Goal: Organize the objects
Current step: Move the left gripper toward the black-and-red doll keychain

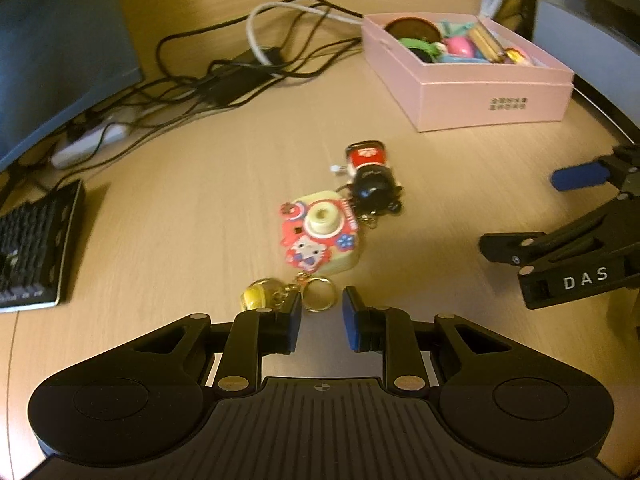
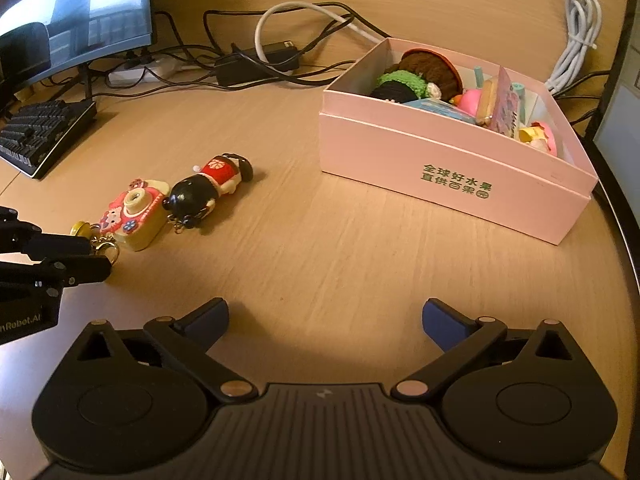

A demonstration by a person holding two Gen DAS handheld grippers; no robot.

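A toy camera keychain [image 1: 320, 234] [image 2: 134, 214], yellow with a red cat front, lies on the wooden desk [image 1: 200, 220]. Its gold ring [image 1: 319, 295] and yellow bell [image 1: 258, 294] lie just ahead of my left gripper [image 1: 320, 316], which is open and empty, its pads either side of the ring. A black-haired doll keychain [image 1: 372, 178] [image 2: 208, 192] in a red dress lies touching the camera. A pink box [image 1: 468, 80] [image 2: 448, 160] holds several toys. My right gripper [image 2: 324, 322] is open and empty over bare desk, between the toys and the box.
A black keyboard [image 1: 32, 248] [image 2: 44, 132] lies at the left. A monitor [image 1: 60, 52] [image 2: 72, 12], a power strip [image 2: 140, 70] and tangled cables [image 1: 240, 68] sit at the back. A white cable bundle [image 2: 576, 40] hangs behind the box. The desk edge [image 2: 620, 216] curves at the right.
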